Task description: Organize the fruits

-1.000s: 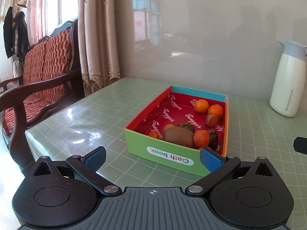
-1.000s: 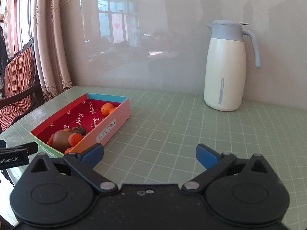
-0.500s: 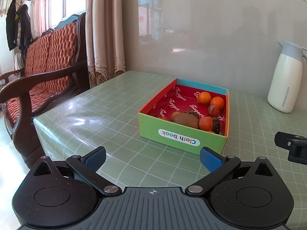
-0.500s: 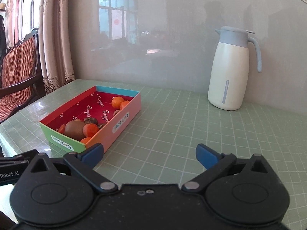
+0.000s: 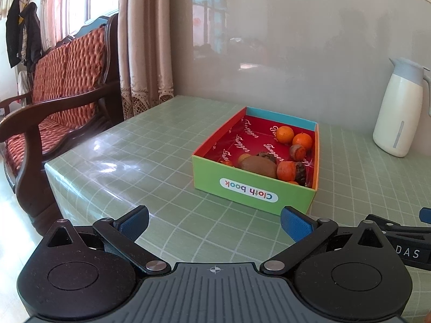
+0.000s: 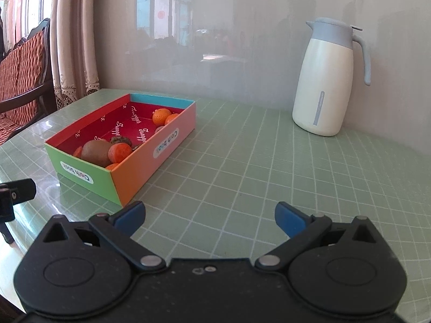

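A colourful cardboard box point(image 5: 250, 188) marked "Cloth book" sits on the green checked table point(image 5: 150, 167). It holds a brown kiwi point(image 5: 258, 165), several small oranges point(image 5: 285, 134) and dark fruits. The box also shows in the right wrist view point(image 6: 140, 161), with the kiwi point(image 6: 95, 152) at its near end. My left gripper point(image 5: 214, 222) is open and empty, a short way in front of the box. My right gripper point(image 6: 208, 215) is open and empty, to the right of the box over bare table.
A white thermos jug point(image 6: 324, 80) with a grey lid stands at the back right by the wall; it also shows in the left wrist view point(image 5: 398, 107). A red cushioned wooden bench point(image 5: 54, 94) and curtains point(image 5: 145, 43) are left of the table edge.
Both grippers have drawn back from the box, which now looks smaller and farther. The right gripper's tip has come into the left wrist view at the right edge. Both stay open.
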### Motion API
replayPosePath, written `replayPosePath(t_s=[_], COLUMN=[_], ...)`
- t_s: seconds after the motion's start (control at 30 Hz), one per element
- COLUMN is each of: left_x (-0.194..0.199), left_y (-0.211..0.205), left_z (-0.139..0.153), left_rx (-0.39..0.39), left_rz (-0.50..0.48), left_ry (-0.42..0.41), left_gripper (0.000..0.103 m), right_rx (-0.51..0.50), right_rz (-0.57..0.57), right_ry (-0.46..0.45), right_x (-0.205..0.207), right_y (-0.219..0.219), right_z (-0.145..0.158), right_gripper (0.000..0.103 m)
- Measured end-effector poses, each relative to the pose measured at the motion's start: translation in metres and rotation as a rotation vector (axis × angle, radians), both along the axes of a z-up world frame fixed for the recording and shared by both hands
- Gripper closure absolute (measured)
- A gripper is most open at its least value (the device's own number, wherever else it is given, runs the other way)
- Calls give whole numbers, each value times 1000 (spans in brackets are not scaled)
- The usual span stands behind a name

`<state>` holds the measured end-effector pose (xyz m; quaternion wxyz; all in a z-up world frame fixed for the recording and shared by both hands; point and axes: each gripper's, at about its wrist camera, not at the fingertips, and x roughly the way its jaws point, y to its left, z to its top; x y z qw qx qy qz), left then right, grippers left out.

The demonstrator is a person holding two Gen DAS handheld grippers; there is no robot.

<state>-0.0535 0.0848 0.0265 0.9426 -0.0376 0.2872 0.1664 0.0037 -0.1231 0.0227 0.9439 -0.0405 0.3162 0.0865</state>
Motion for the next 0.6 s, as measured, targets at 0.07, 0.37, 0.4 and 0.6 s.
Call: replayPosePath(t_s=[0.07, 0.37, 0.4, 0.6], left_x=[0, 2, 3, 6], left_y=[0, -10, -12, -17], left_z=[1, 6, 6, 6], left_rx=[-1, 23, 27, 34], left_rz=[-1, -26, -31, -42], left_ry=[2, 17, 20, 32], left_gripper=[0, 0, 0, 0], right_rx=[0, 37, 47, 56], right_rz=[-1, -15, -16, -11], right_ry=[7, 12, 13, 1], right_x=[1, 1, 2, 0], right_y=[0, -9, -11, -14], right_z=[-2, -2, 0, 6], right_gripper=[0, 0, 0, 0])
